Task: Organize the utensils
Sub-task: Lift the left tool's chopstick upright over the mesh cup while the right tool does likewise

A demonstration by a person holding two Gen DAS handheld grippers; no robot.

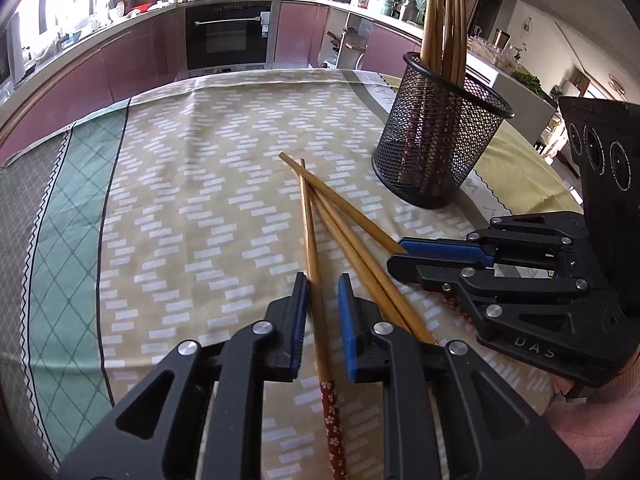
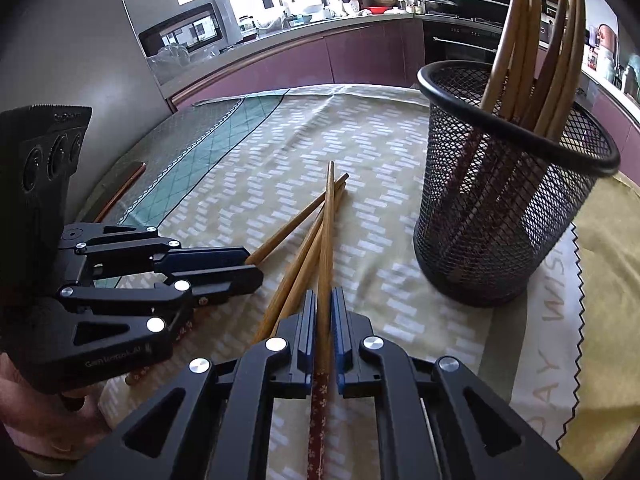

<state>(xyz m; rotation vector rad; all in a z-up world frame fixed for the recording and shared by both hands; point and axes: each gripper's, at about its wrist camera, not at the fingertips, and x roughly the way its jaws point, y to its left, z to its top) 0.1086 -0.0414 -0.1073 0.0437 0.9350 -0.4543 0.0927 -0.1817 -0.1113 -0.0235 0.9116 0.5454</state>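
Right gripper: the black right gripper with blue pads (image 2: pixel 323 344) is being squeezed tight on one brown wooden chopstick with a red flowered end (image 2: pixel 326 264), and the stick is being kept low over the cloth.
Left gripper: the black left gripper with blue pads (image 1: pixel 323 320) is being held wide apart around another brown wooden chopstick (image 1: pixel 314 276), with a gap being left on one side.
Loose sticks: two more brown wooden chopsticks (image 1: pixel 352 236) are being left crossed on the yellow patterned tablecloth (image 1: pixel 208 184), between the two tools.
Holder: the round black wire-mesh cup (image 2: pixel 508 208) is being kept upright farther back, and a bunch of standing brown chopsticks (image 2: pixel 532 52) is being held inside it.
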